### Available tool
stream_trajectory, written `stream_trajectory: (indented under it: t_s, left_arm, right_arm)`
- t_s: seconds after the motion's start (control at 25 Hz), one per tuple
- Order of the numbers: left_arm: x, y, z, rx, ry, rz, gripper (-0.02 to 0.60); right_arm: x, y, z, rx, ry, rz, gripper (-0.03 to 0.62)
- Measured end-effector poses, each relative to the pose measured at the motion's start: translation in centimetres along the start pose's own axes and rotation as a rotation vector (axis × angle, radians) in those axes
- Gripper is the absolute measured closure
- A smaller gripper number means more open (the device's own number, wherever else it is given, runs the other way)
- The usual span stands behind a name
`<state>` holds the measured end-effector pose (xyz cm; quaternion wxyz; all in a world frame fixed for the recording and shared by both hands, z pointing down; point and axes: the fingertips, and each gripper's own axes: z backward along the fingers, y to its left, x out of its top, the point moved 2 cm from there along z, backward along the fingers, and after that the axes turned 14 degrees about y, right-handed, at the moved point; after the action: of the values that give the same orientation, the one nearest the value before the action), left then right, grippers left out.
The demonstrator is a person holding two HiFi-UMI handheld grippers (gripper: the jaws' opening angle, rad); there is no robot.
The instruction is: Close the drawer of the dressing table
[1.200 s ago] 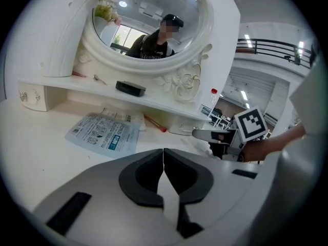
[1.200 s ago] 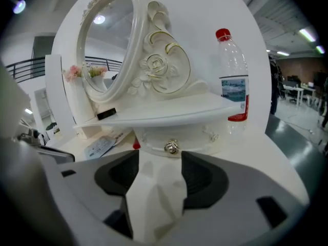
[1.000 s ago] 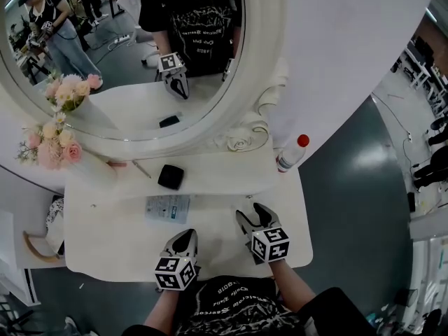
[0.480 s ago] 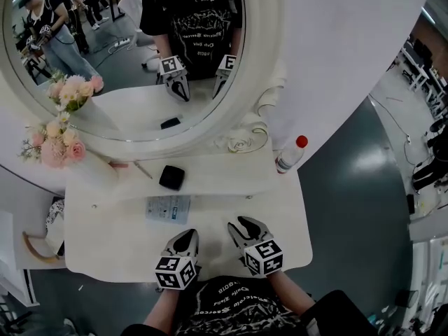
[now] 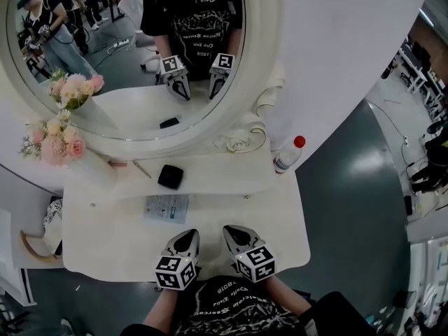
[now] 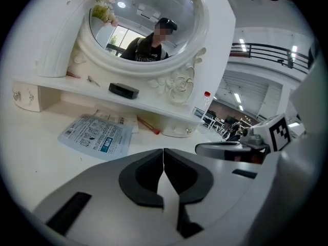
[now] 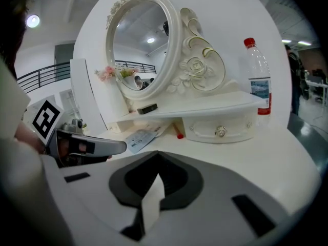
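Both grippers sit at the 6 o'clock edge of the dressing table (image 5: 91,250). The left gripper (image 5: 187,234) has its jaws pressed together, empty. The right gripper (image 5: 229,229) has just been closing; its jaws now meet with nothing between them. The small knobbed drawer (image 7: 220,131) lies flush under the shelf (image 7: 215,104), at the right gripper's 1 o'clock.

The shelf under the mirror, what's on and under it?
On it: a black case and a flower vase. Under it: a small drawer and a red stick; anything deeper is covered.
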<state>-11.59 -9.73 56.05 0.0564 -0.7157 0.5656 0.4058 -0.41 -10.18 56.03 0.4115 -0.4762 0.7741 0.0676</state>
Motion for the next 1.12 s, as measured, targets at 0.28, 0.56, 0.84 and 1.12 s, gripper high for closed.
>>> stream_trajectory:
  t_s: [0.28, 0.56, 0.84, 1.12]
  left_arm:
    - [0.0, 0.3, 0.2, -0.001, -0.013, 0.018, 0.565]
    - [0.1, 0.2, 0.1, -0.012, -0.017, 0.013, 0.565]
    - [0.2, 0.2, 0.1, -0.016, -0.014, 0.008, 0.565]
    - [0.2, 0.3, 0.1, -0.014, -0.013, 0.013, 0.565]
  right_arm:
    - [-0.1, 1.0, -0.5, 0.002, 0.026, 0.054, 0.583]
    - [0.0, 1.1, -0.5, -0.008, 0.018, 0.053, 0.583]
    - [-0.5, 0.8, -0.7, -0.004, 0.034, 0.021, 0.583]
    - [-0.6, 0.9, -0.7, 0.004, 0.032, 0.016, 0.584]
